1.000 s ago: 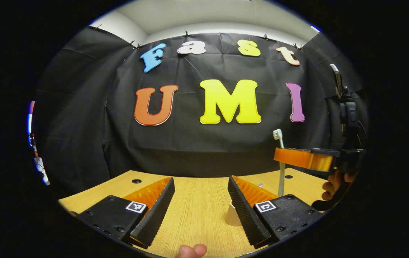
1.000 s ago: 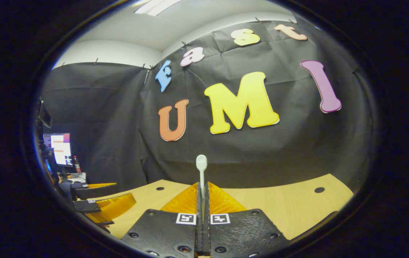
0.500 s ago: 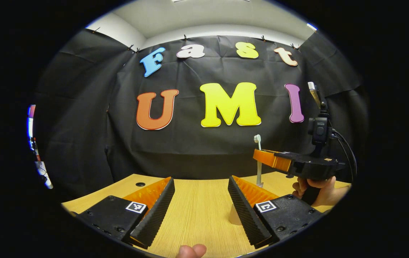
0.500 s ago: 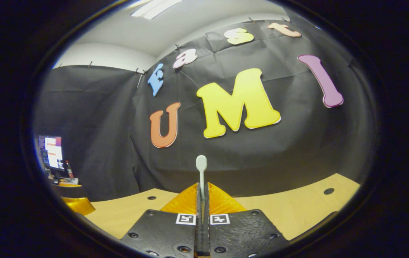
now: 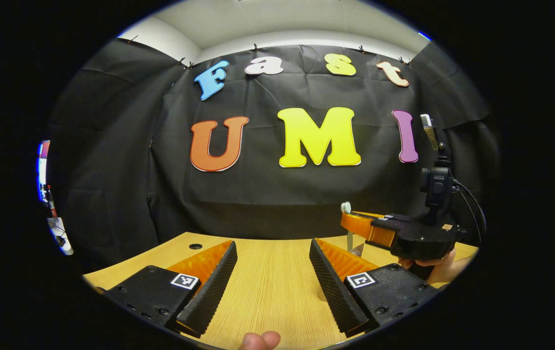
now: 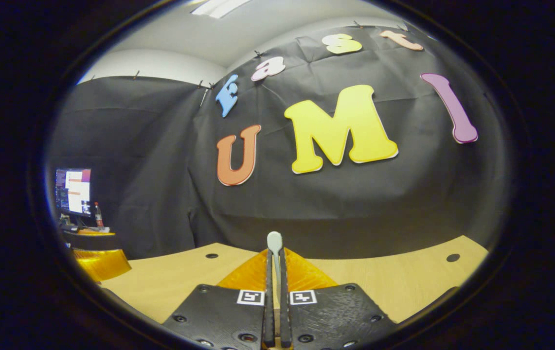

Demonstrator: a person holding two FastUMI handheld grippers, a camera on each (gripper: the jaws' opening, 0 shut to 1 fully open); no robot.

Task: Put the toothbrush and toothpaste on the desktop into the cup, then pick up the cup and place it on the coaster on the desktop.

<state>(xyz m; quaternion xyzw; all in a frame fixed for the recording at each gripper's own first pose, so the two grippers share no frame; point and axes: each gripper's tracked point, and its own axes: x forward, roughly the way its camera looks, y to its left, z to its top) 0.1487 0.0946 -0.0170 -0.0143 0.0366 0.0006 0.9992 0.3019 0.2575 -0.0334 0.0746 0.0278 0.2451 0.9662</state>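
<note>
We held the toothbrush (image 6: 274, 241) upright in our right gripper (image 6: 275, 291), fingers pinched on its handle, apparently above the cup (image 5: 323, 294) (mostly hidden behind our empty, spread left gripper (image 5: 271, 282)).

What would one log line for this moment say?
right gripper: shut on toothbrush, upright | left gripper: open, holding nothing | cup: on desk, mostly behind left finger
</note>
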